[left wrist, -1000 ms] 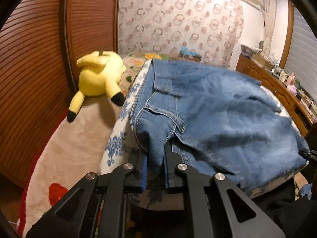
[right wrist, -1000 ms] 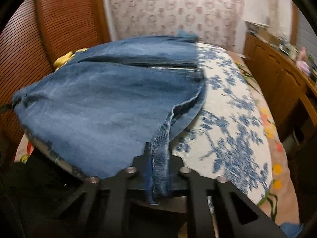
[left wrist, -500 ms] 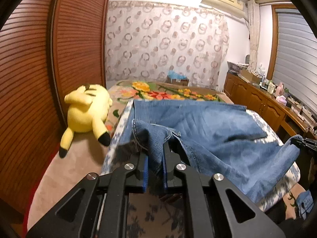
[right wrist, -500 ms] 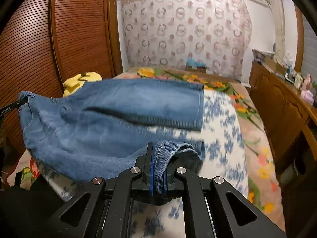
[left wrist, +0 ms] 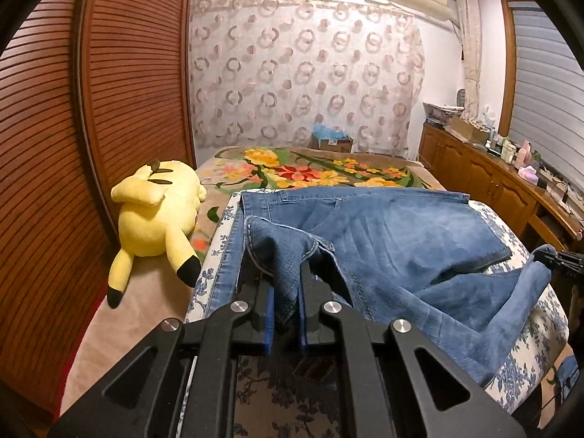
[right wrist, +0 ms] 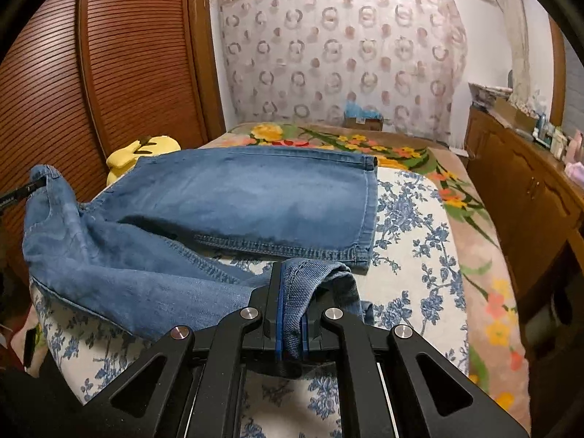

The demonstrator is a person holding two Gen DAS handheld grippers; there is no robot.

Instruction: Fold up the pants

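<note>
Bedroom with a patterned curtain [left wrist: 306, 84] at the far wall and a blue-flowered bed cover [right wrist: 412, 241] as the work surface. Blue jeans [left wrist: 383, 241] lie across it, the far leg flat, the near one raised between two grips — the left gripper [left wrist: 285, 294] is clamped on denim at the waist end, the right gripper [right wrist: 292, 312] pinches the hem end. A yellow plush toy [left wrist: 157, 211] sits at the left. Judging by this, the first lengthwise fold is under way; laying the leg over and folding across remain.
</note>
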